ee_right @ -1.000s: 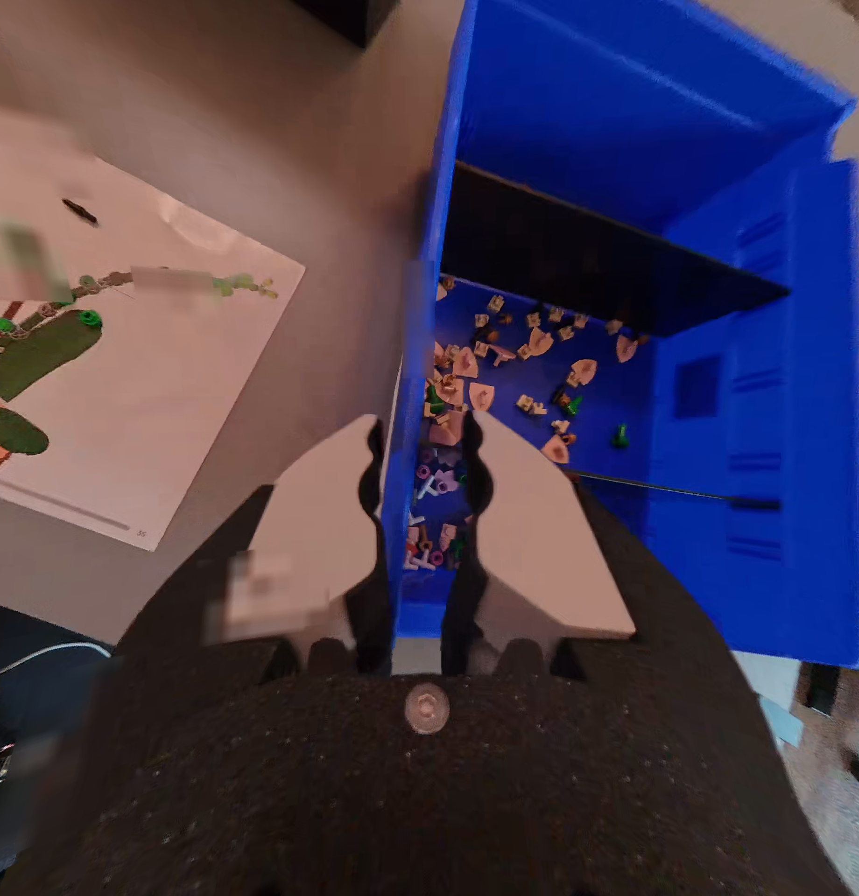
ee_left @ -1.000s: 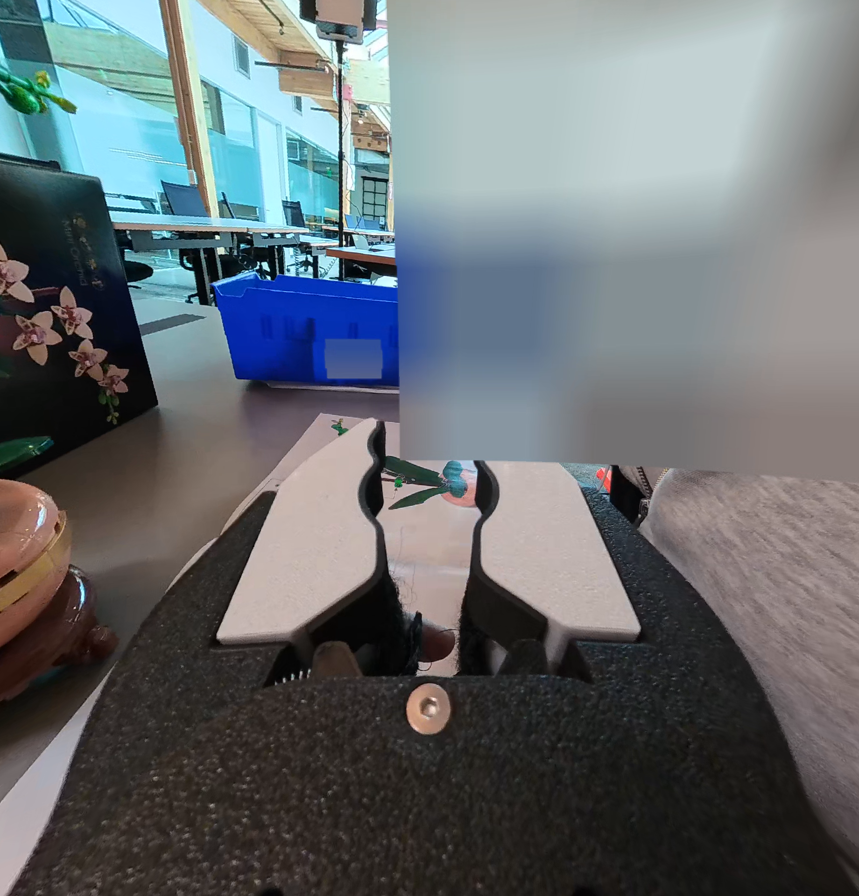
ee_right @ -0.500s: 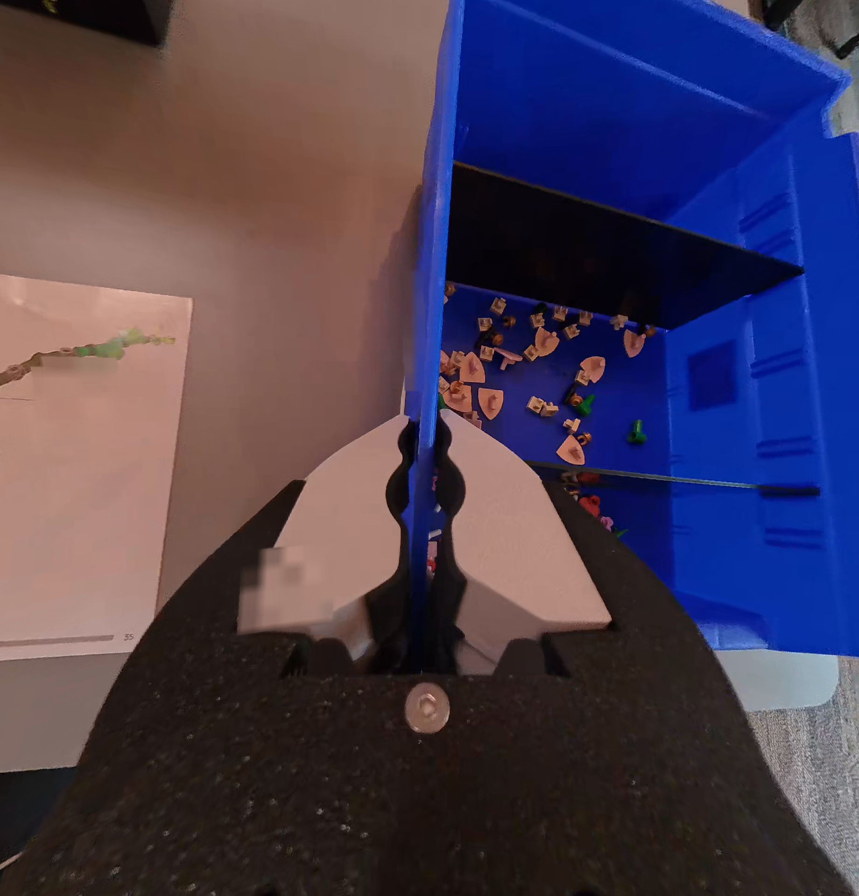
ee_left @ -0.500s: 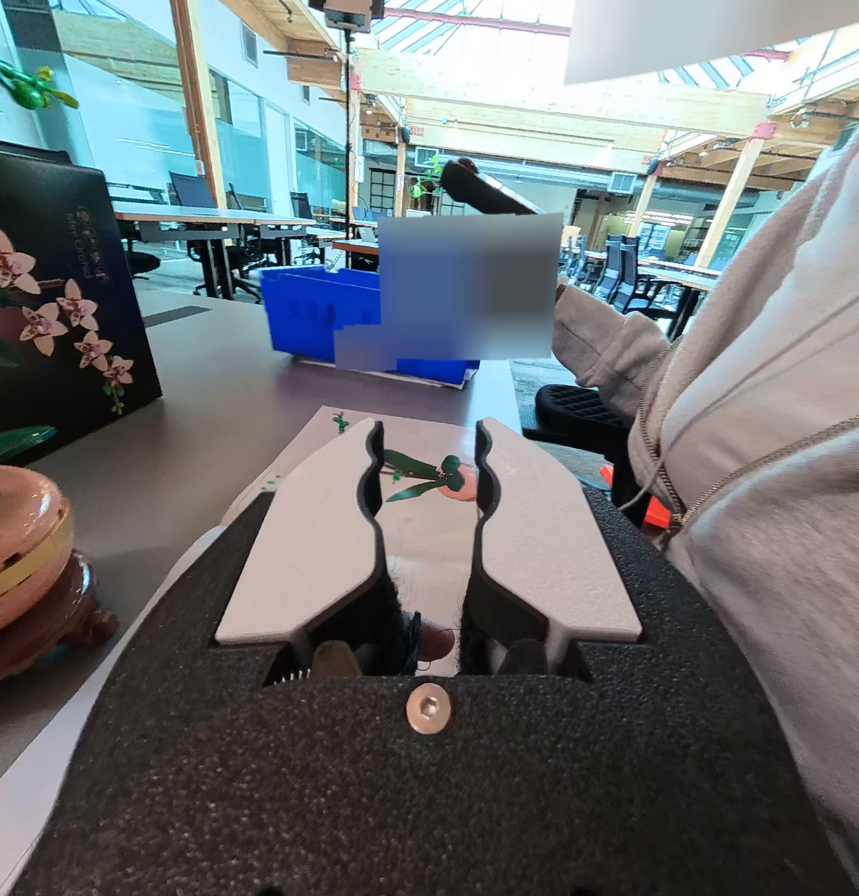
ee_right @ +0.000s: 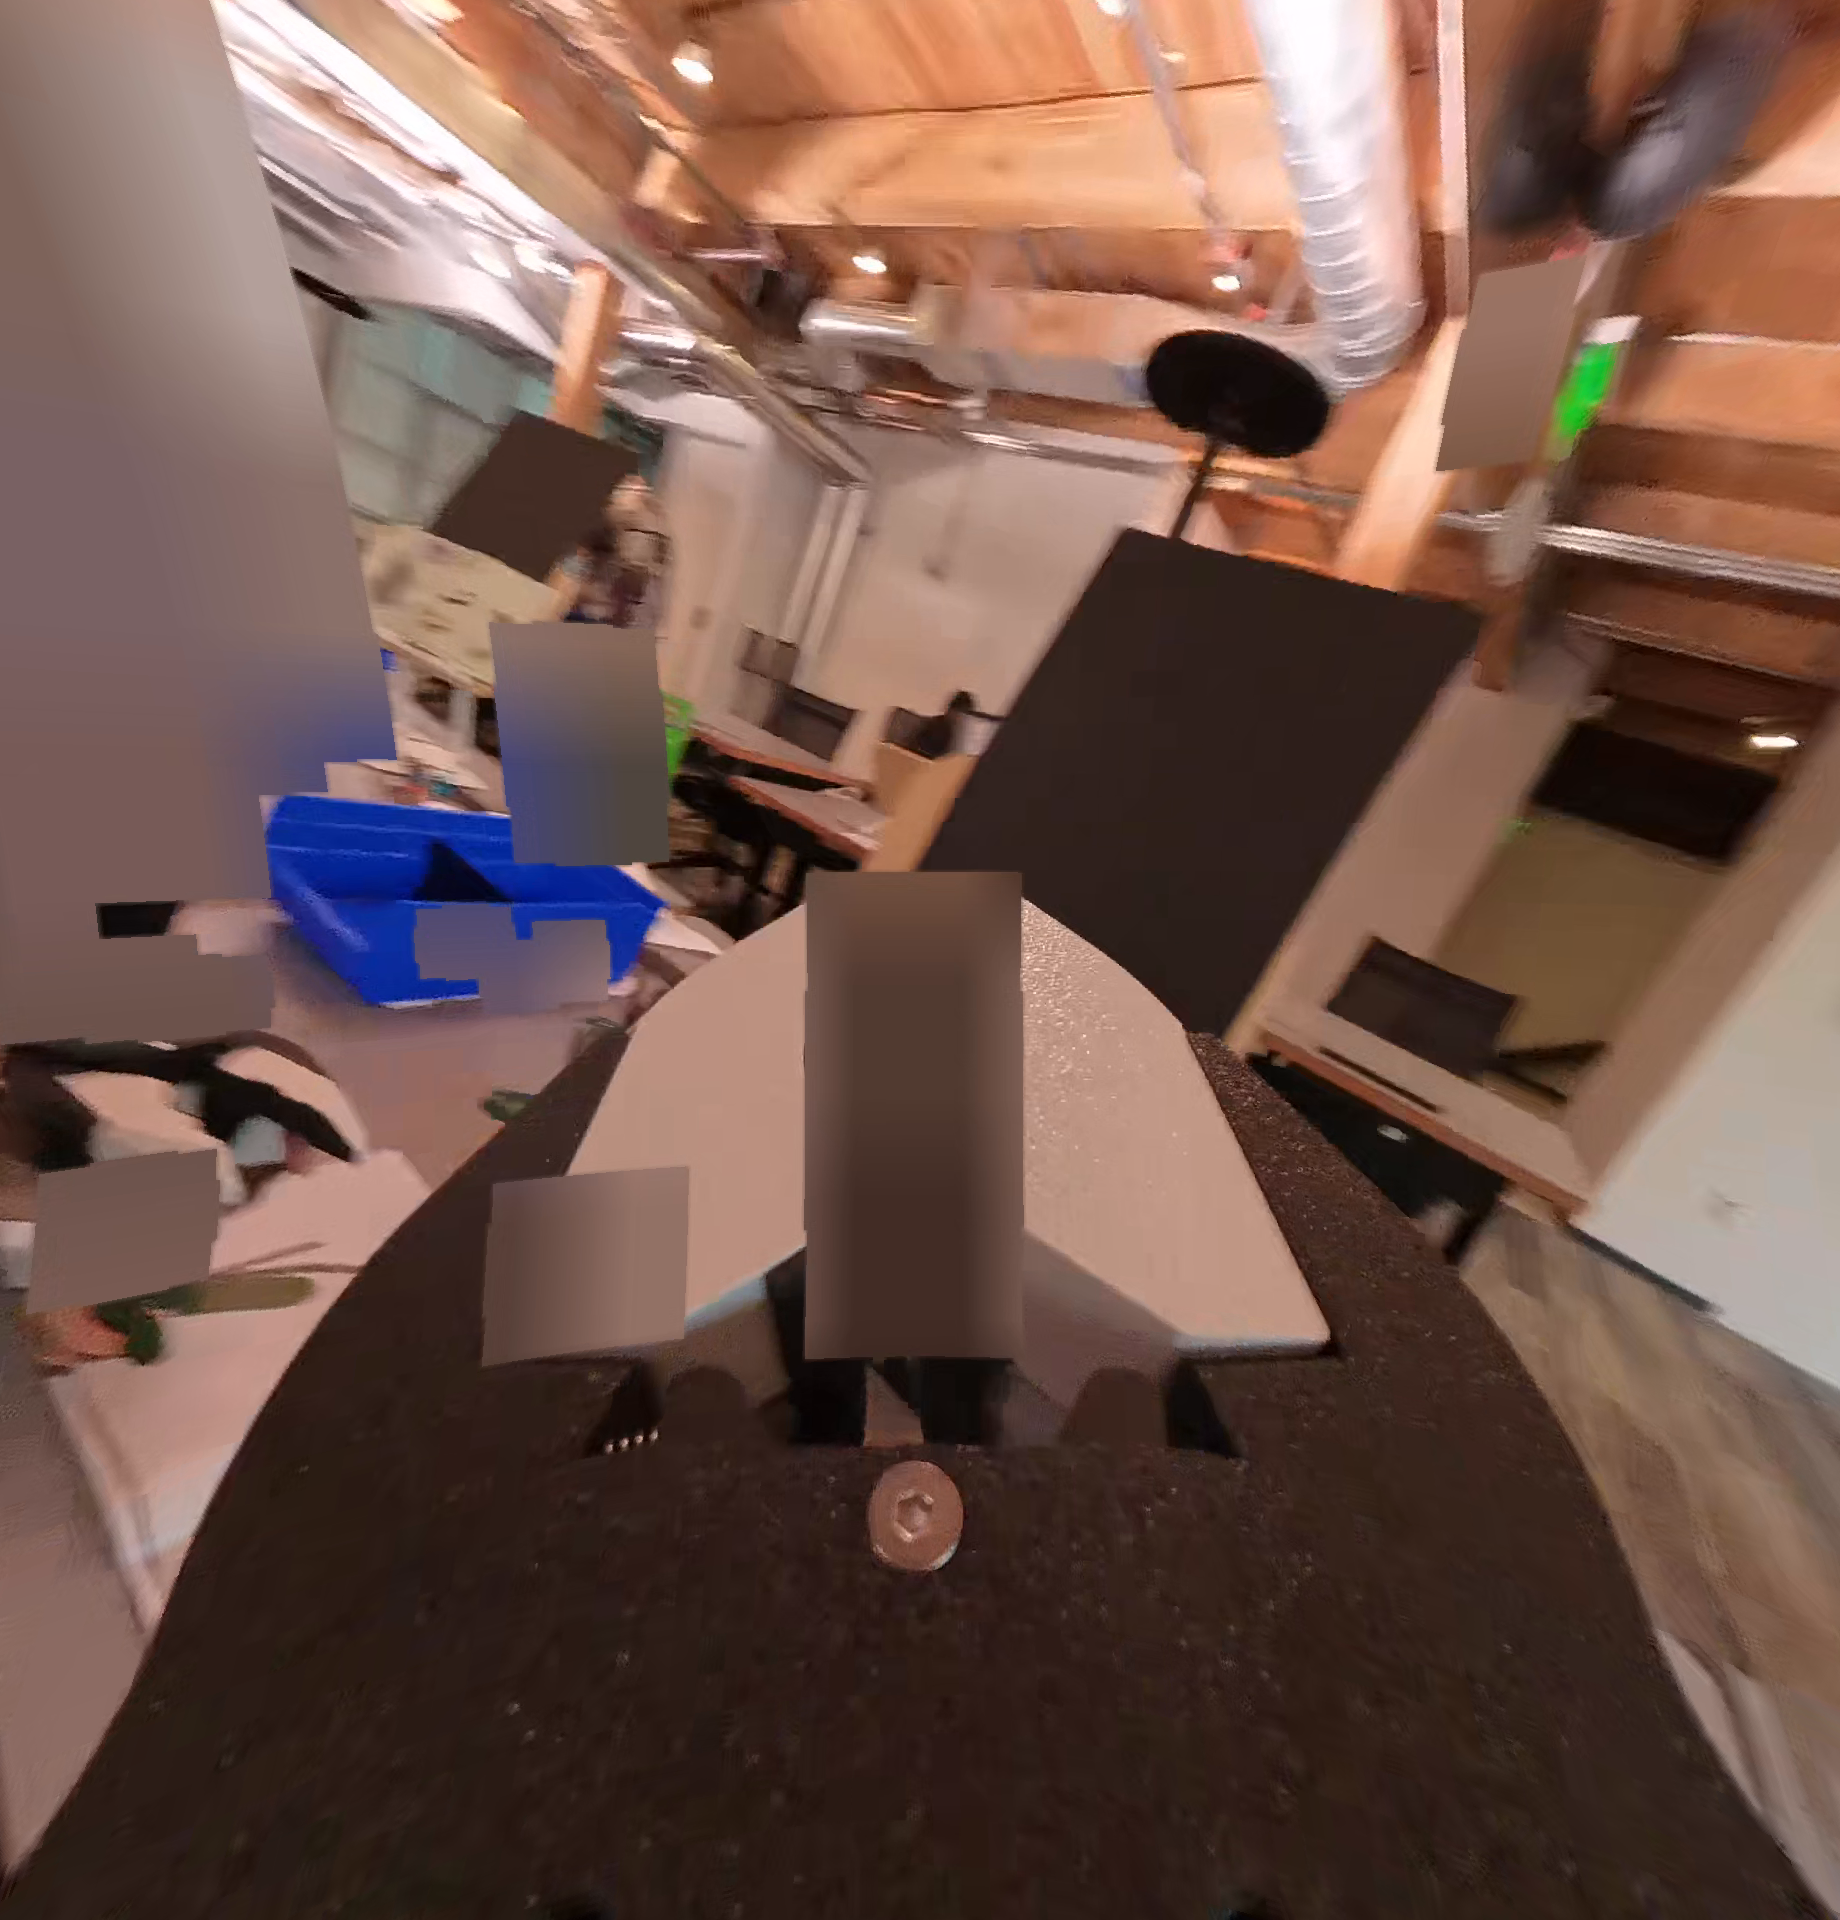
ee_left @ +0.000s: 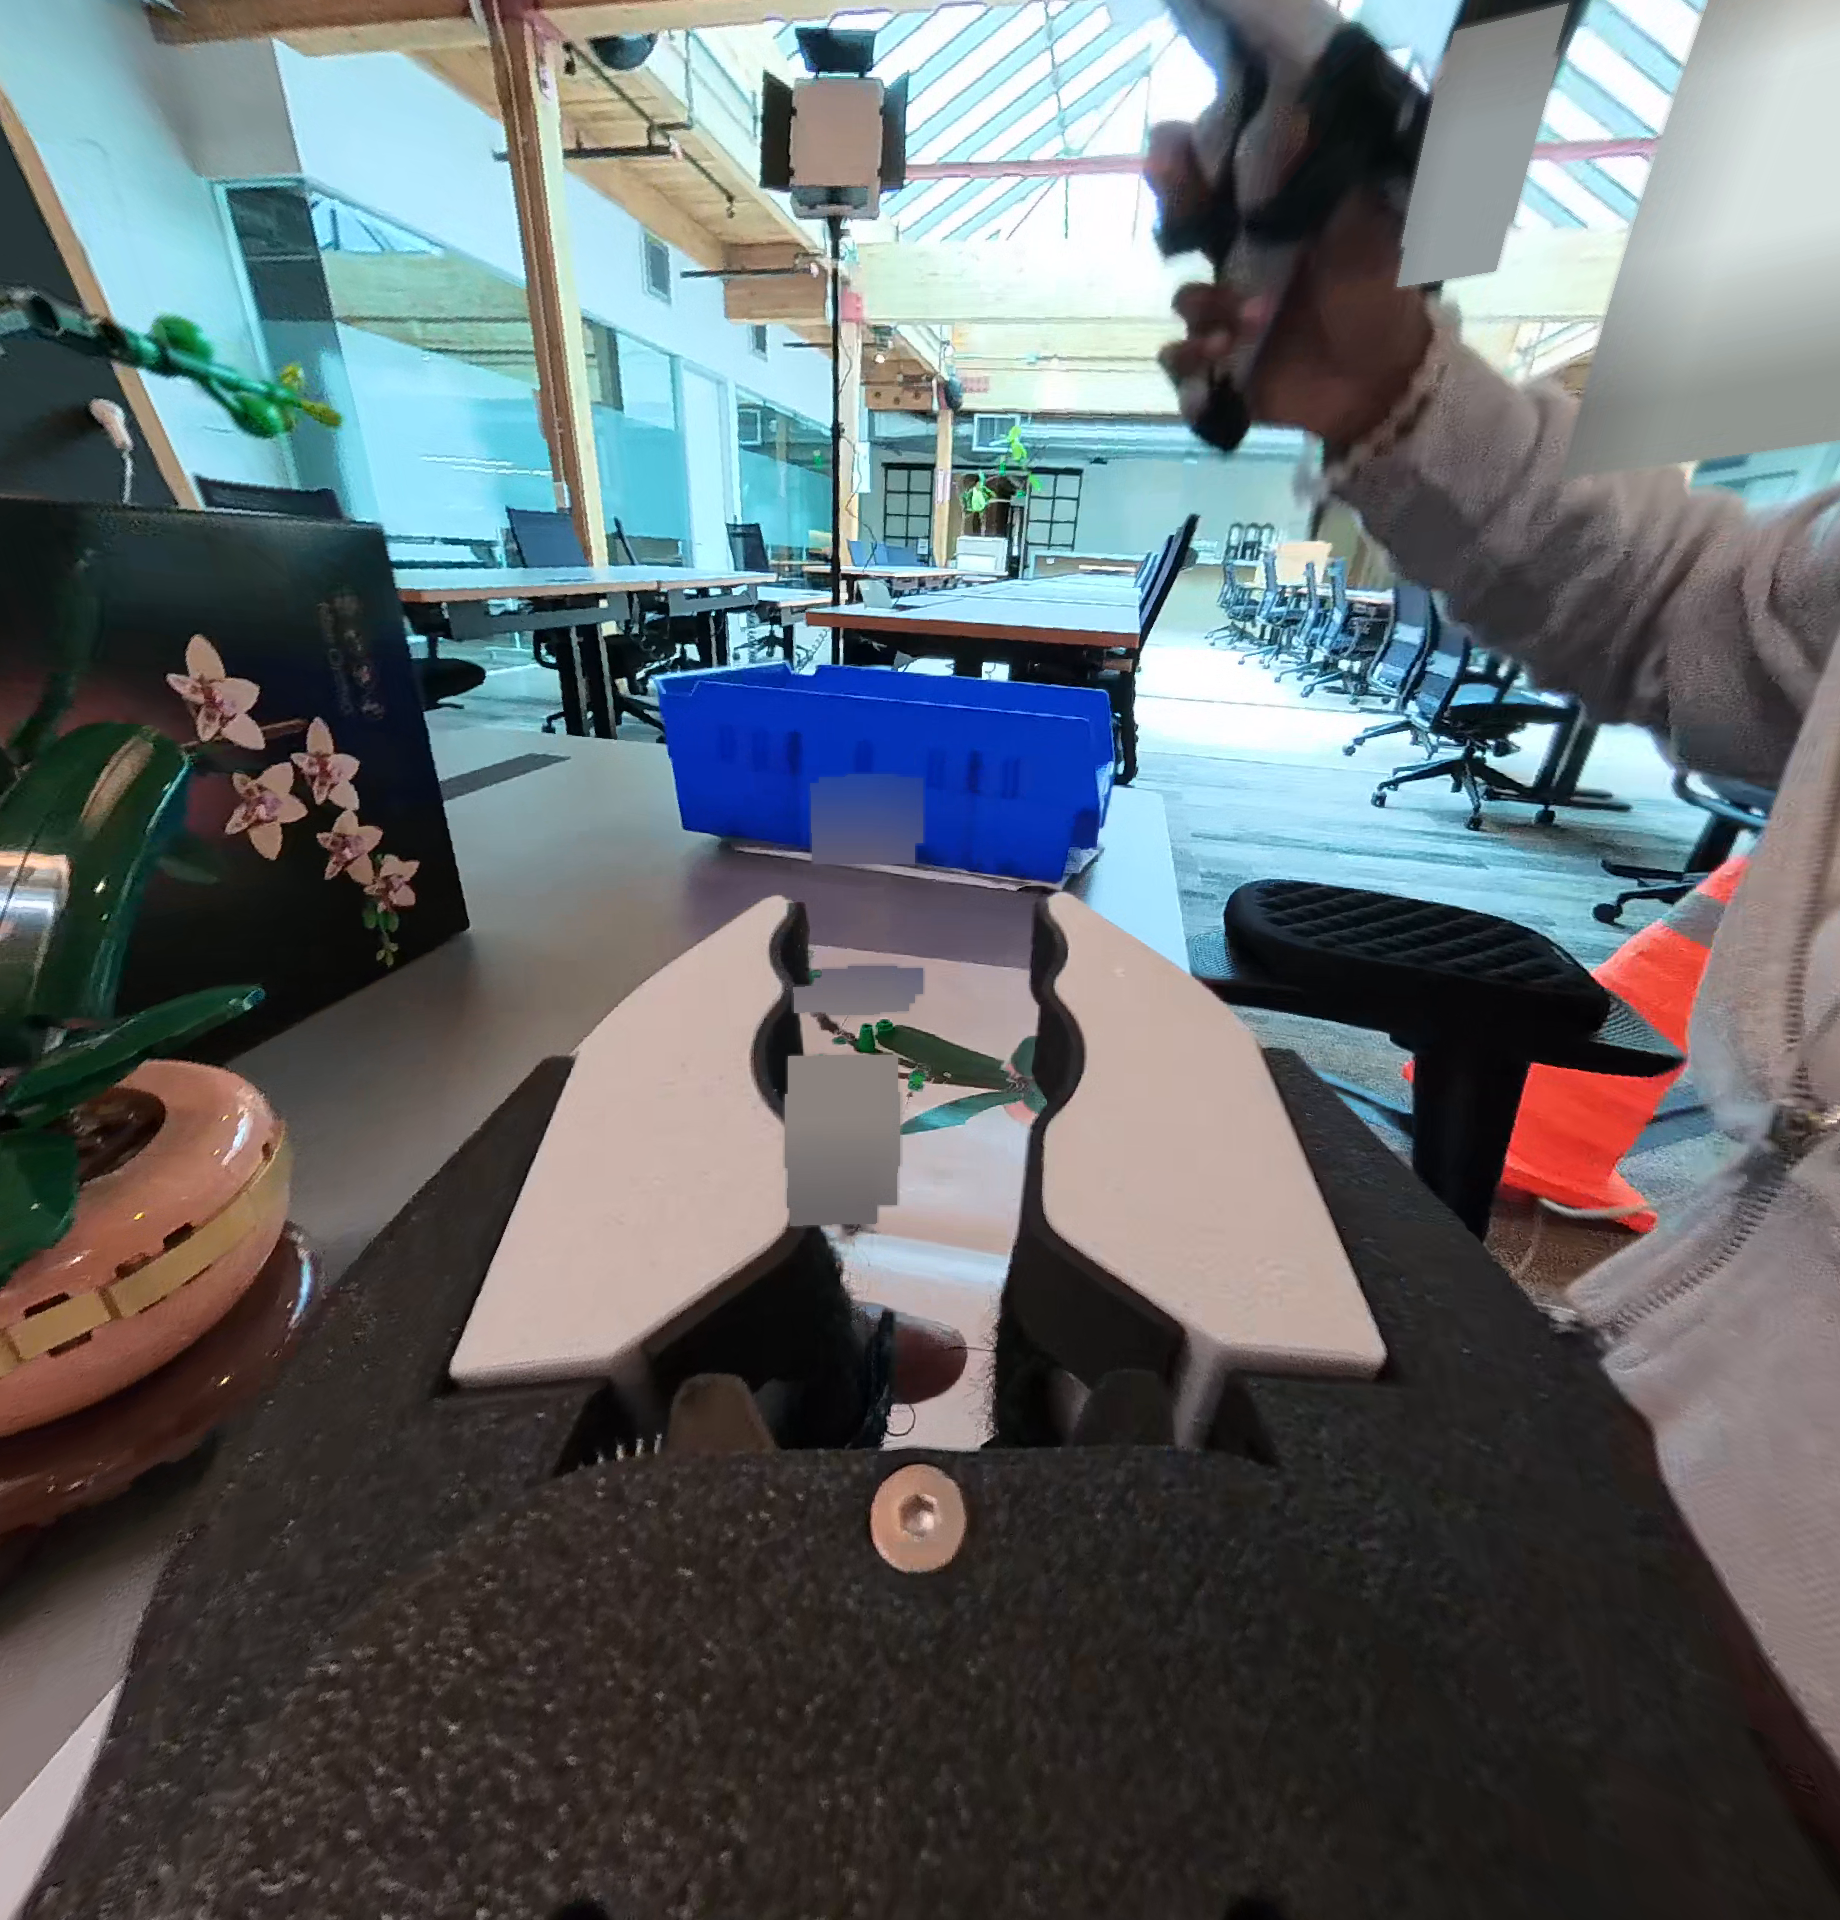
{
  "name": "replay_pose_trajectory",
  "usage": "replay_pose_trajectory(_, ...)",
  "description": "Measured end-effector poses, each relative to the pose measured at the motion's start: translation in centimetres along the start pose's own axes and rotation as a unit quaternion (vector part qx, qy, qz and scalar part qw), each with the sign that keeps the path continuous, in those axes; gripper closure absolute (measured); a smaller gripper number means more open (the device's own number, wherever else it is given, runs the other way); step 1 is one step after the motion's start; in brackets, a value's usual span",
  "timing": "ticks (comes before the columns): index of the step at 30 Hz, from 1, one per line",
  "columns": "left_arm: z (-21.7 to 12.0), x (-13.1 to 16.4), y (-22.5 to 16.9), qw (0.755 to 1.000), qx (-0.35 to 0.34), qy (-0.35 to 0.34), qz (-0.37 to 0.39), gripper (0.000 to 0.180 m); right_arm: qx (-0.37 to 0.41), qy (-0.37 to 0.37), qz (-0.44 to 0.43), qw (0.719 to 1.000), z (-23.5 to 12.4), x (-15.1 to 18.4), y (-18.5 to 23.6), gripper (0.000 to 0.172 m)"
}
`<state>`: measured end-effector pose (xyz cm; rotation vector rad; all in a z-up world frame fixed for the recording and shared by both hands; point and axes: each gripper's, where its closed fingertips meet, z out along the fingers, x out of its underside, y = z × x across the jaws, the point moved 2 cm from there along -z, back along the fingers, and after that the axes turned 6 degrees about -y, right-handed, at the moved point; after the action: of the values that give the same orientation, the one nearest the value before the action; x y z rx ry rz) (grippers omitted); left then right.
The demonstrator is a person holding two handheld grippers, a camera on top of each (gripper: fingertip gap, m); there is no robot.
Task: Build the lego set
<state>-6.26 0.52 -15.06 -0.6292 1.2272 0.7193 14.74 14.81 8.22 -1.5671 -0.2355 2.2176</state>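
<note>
Fingers (ee_left: 687, 1081) of the left gripper (ee_left: 916, 925): spread well apart, pinching nothing, only air between the pads. Directly below and between them, a white printed sheet (ee_left: 957, 1143) with a green plant drawing, flat on the grey table (ee_left: 583, 914). Straight ahead of the tips and apart from them, a blue bin (ee_left: 885, 769) near the table's far edge. Off to the left of the fingers, a pink pot (ee_left: 116, 1247) with dark green leaves, and behind it a black box (ee_left: 220, 644) with an orchid picture. To the right, a black chair armrest (ee_left: 1415, 956), an orange cone (ee_left: 1622, 1091) on the floor, and a grey sleeve (ee_left: 1622, 644). Up and to the right, well clear of the table, the right gripper (ee_left: 1269, 208), blurred, in a raised hand (ee_left: 1311, 343). Fingers of that gripper hidden by a patch in its own view: cannot tell whether spread or closed, or whether anything is pinched. Left of and below those fingers, the same blue bin, far off.
</note>
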Motion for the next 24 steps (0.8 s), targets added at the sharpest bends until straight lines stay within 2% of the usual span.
replay_pose_trajectory(2, 0.2, -0.2, -0.4, 1.000, 0.004, -0.002, 0.005, 0.137, -0.042, 0.044, 0.014, 0.998, 2.1, -2.8, 0.0, 0.165)
replay_pose_trajectory(4, 0.2, -0.2, -0.7, 1.000, 0.003, -0.007, 0.014, 0.135, -0.103, 0.097, 0.012, 0.990, 4.8, -4.7, 0.4, 0.161)
replay_pose_trajectory(7, 0.3, -0.3, -0.7, 1.000, -0.001, -0.009, 0.025, 0.131, -0.208, 0.182, 0.037, 0.960, 7.5, -4.8, 1.5, 0.129)
replay_pose_trajectory(8, 0.2, -0.4, -0.8, 1.000, 0.000, -0.008, 0.027, 0.129, -0.244, 0.187, 0.064, 0.949, 7.7, -4.4, 2.3, 0.111)
replay_pose_trajectory(9, 0.2, -0.6, -1.0, 1.000, 0.001, -0.007, 0.028, 0.128, -0.275, 0.172, 0.100, 0.941, 7.7, -3.8, 3.2, 0.101)
replay_pose_trajectory(11, 0.1, -0.9, -0.9, 1.000, -0.004, -0.010, 0.022, 0.128, -0.303, 0.115, 0.177, 0.929, 7.0, -1.7, 5.5, 0.097)
replay_pose_trajectory(13, 0.0, -1.0, -0.7, 1.000, -0.003, -0.012, 0.001, 0.128, -0.301, 0.090, 0.246, 0.917, 6.2, 2.4, 8.2, 0.117)
replay_pose_trajectory(17, 0.0, -0.9, 0.6, 1.000, -0.017, -0.007, -0.025, 0.132, -0.334, 0.058, 0.398, 0.853, 4.9, 10.0, 12.8, 0.138)
replay_pose_trajectory(18, 0.0, -0.9, 0.8, 0.999, -0.020, -0.005, -0.026, 0.133, -0.331, 0.074, 0.415, 0.845, 5.1, 11.9, 13.4, 0.143)
replay_pose_trajectory(19, -0.1, -0.9, 0.9, 0.999, -0.022, -0.004, -0.029, 0.134, -0.331, 0.104, 0.406, 0.846, 5.4, 13.9, 13.9, 0.148)
replay_pose_trajectory(20, -0.2, -1.1, 1.0, 0.999, -0.026, -0.005, -0.033, 0.136, -0.313, 0.133, 0.371, 0.864, 5.8, 16.0, 14.1, 0.153)
replay_pose_trajectory(22, -0.3, -1.6, 1.1, 0.999, -0.031, -0.011, -0.037, 0.137, -0.288, 0.170, 0.282, 0.899, 6.1, 19.2, 15.0, 0.147)
replay_pose_trajectory(24, -0.4, -1.6, 1.1, 0.999, -0.035, -0.014, -0.037, 0.139, -0.282, 0.178, 0.229, 0.915, 6.0, 21.4, 16.3, 0.141)
